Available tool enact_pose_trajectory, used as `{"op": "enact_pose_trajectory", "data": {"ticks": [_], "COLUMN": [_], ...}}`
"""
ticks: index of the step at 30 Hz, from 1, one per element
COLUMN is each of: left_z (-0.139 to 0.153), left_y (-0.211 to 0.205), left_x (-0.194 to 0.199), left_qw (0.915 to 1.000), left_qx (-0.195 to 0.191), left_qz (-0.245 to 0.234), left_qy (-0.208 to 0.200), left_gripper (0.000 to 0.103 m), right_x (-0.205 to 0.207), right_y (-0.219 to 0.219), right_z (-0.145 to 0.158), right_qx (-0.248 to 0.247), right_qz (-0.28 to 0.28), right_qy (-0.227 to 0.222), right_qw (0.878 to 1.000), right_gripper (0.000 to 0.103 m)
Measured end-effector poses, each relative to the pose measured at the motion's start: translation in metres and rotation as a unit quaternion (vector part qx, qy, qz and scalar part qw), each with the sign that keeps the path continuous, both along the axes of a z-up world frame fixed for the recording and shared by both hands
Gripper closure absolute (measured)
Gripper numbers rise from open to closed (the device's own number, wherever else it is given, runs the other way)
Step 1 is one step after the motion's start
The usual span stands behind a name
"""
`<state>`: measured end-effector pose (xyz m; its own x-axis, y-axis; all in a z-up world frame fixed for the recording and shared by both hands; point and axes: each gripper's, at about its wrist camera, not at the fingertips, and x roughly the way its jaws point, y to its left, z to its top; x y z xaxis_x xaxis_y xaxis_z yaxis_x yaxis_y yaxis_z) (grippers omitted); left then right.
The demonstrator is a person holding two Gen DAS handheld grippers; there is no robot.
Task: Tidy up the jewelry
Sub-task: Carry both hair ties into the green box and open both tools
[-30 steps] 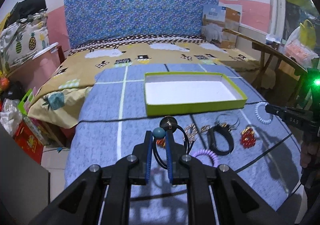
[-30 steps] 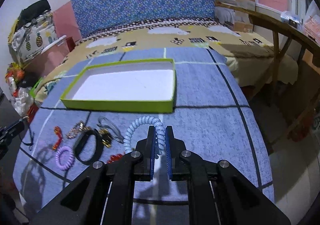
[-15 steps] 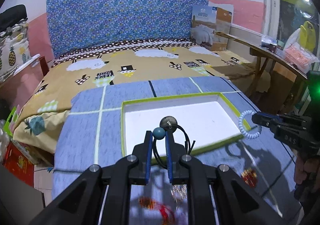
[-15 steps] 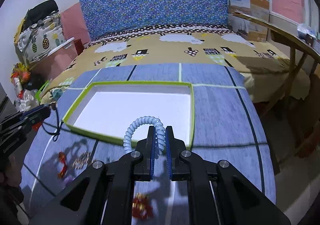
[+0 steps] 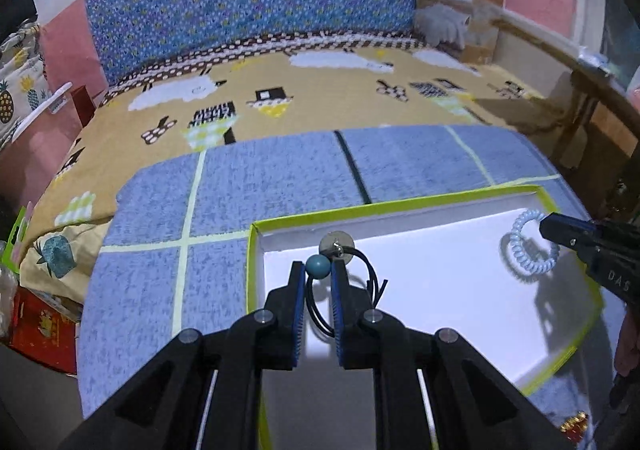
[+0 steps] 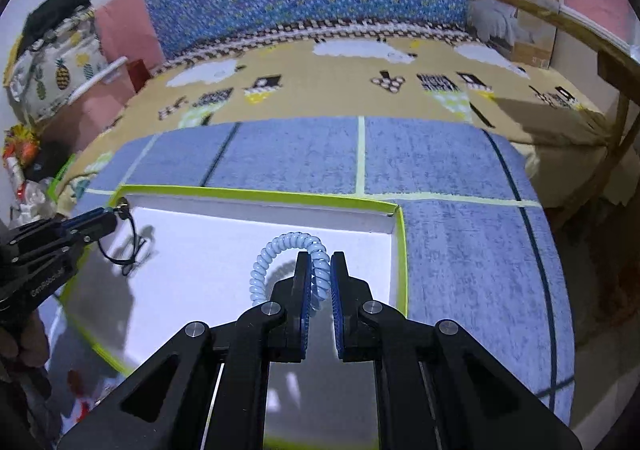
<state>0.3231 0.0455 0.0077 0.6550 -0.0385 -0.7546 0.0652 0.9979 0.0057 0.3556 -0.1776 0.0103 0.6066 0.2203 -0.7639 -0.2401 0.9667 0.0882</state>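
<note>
Both tongs are now held over the white floor of the green-rimmed tray [image 5: 253, 250], whereas half a second ago they were only reaching its near edge, and a second ago they were low over the loose jewelry on the blue checked cloth [image 5: 256, 185] of the bed. The left tongs [image 5: 319, 274] are clenched on the black cord necklace [image 5: 370, 278]: its teal bead [image 5: 318, 266] is pinched between the pads, the round metal pendant [image 5: 336, 242] is seen just beyond, and the cord loop hangs below, above the tray's far-left corner. The right tongs [image 6: 320, 270] are clenched on the pale blue coil bracelet [image 6: 280, 246], which arches up and left of the pads over the tray's right part, near its far-right corner. In the left view the bracelet [image 5: 528, 246] is seen with its shadow on the tray floor, so it is judged not yet set down. The carry is judged nearly done; only lowering and release remain for these two pieces. The other pieces are no longer in plain view; only a red-gold fragment [image 5: 574, 421] is glimpsed outside the near rim.
</note>
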Motion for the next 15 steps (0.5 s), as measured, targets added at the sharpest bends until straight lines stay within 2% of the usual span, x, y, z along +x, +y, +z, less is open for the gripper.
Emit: {"op": "enact_pose_trajectory", "data": {"ticks": [11,14,15], "left_z": [-0.018,-0.016,-0.015], "left_y": [0.004,0.005,0.005], "left_x": [0.012,0.011,0.010], "left_qw": [0.9997,0.9996,0.9995], "left_qx": [-0.011,-0.021,-0.024], "left_qz": [0.000,-0.004,-0.005], "left_qy": [0.020,0.019,0.017], "left_gripper": [0.089,0.085,0.079], "right_x": [0.023,0.021,0.019], "right_y": [-0.004,-0.005,-0.006], "right_z": [-0.021,-0.018,-0.015], "right_qx": [-0.008,0.006,0.010], "right_qz": [-0.012,-0.004,-0.003], "right_qy": [0.028,0.025,0.020], "right_qw": [1.000,1.000,1.000], "right_gripper": [0.093,0.081,0.074]}}
